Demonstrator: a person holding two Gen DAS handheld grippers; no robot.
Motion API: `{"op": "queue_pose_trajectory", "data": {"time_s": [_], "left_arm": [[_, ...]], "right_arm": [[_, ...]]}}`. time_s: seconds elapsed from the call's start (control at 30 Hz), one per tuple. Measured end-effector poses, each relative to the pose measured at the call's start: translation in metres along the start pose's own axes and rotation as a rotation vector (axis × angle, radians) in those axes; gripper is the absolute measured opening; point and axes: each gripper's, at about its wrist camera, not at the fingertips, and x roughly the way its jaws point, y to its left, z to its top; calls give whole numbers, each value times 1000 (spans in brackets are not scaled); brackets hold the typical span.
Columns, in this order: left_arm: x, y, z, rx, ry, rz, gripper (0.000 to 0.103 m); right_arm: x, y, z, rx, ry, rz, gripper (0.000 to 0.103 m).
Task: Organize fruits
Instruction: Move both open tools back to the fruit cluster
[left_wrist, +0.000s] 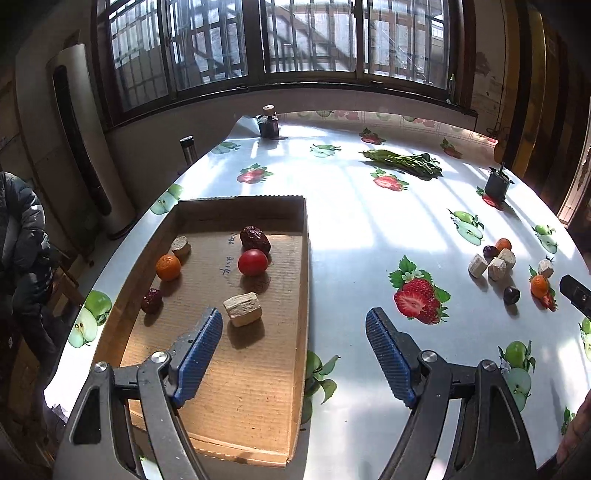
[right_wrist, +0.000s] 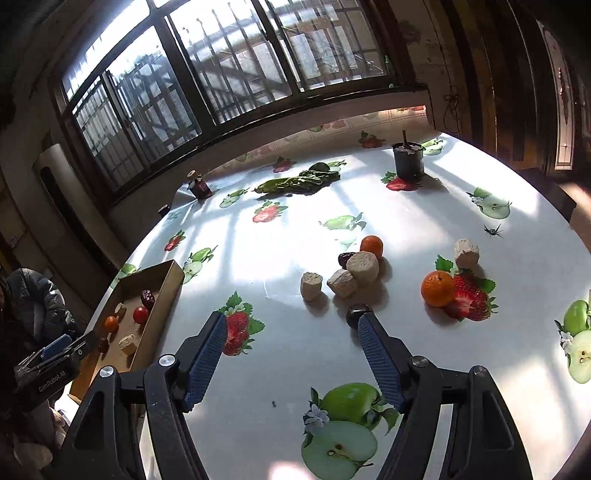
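Observation:
A cardboard tray (left_wrist: 304, 280) on the table's left holds a red tomato (left_wrist: 252, 262), an orange (left_wrist: 168, 267), two dark dates (left_wrist: 255, 238), and two beige chunks (left_wrist: 242, 309). My left gripper (left_wrist: 294, 325) is open and empty above the tray's near right part. In the right wrist view, loose fruit lies on the table: two oranges (right_wrist: 437, 288), several beige chunks (right_wrist: 363, 268), a dark date (right_wrist: 344, 259) and a dark round fruit (right_wrist: 357, 314). My right gripper (right_wrist: 291, 328) is open and empty, its right fingertip just in front of the dark fruit.
The table (right_wrist: 295, 236) carries a fruit-print cloth. Green leafy vegetables (right_wrist: 299, 181) lie at the back, with a dark pot (right_wrist: 408, 158) and a small jar (right_wrist: 199, 186). A person in a dark jacket (left_wrist: 22, 236) stands left of the table.

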Motion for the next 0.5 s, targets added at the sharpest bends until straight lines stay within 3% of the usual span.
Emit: {"op": "queue_pose_trajectory", "data": {"time_s": [0.27, 0.4, 0.5], "left_arm": [[23, -67, 2, 98, 90, -214, 79], [41, -96, 22, 101, 91, -271, 79], [66, -121, 35, 110, 104, -305, 79]], "right_arm": [[-12, -98, 1, 128, 42, -165, 77], [-4, -114, 15, 89, 82, -229, 77], [14, -107, 23, 47, 127, -199, 77]]}}
